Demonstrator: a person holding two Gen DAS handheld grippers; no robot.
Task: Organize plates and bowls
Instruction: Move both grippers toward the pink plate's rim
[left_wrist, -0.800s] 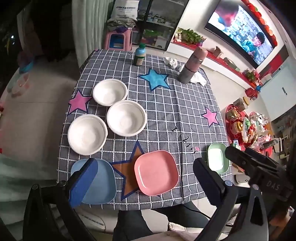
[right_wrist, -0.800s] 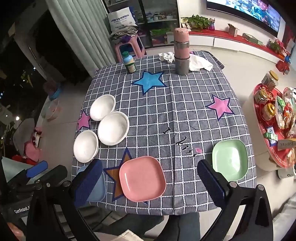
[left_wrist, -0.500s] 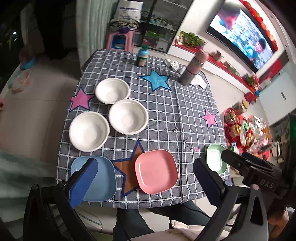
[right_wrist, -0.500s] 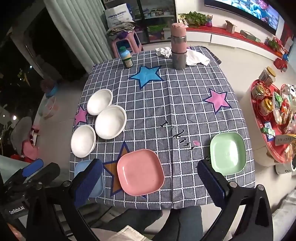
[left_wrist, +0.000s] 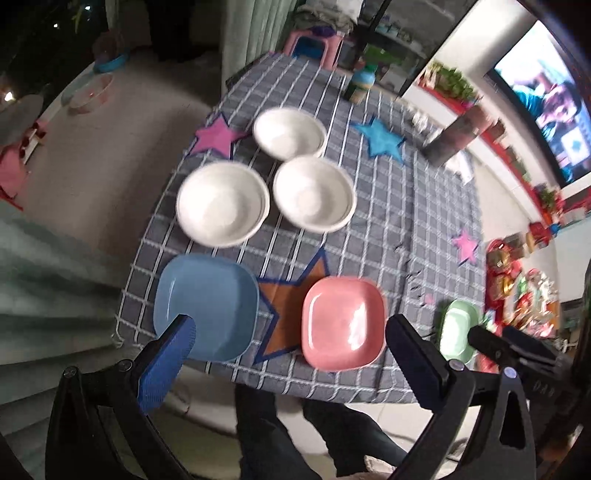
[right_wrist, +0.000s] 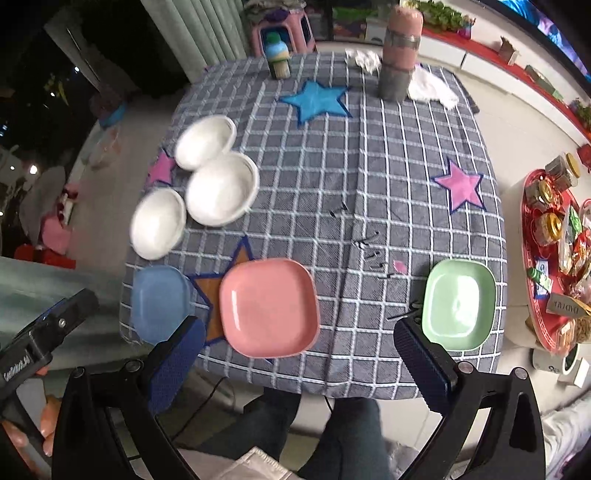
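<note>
Hovering high over the near edge of the table, the left gripper (left_wrist: 291, 354) and the right gripper (right_wrist: 299, 354) both stand with jaws spread wide and nothing between them, each pointing steeply down at the checked tablecloth (right_wrist: 388, 166).

Just beyond the left gripper's fingers lies the blue plate (left_wrist: 207, 306) at the near left corner. The pink plate (right_wrist: 269, 308) sits beside it, across an orange star patch, and the green plate (right_wrist: 460, 304) rests well apart at the near right, just beyond the right gripper's right finger. Farther back on the left, three white bowls (left_wrist: 314, 194) cluster together, the rims of neighbours touching or nearly so.

Nothing looks stacked yet, so the step in hand is judged to be the first pick. A sensible choice is for each gripper to take the plate nearest it: blue for the left, green for the right. The plates are shallow and smooth, so one finger should slip under the raised rim and the other press from above, gripping at an edge rather than a corner. Lifting level should keep a plate from sliding out.

Far back stand a tall pink-and-grey flask (right_wrist: 399, 55) and a small bottle (right_wrist: 279, 57), clear of the work.
</note>
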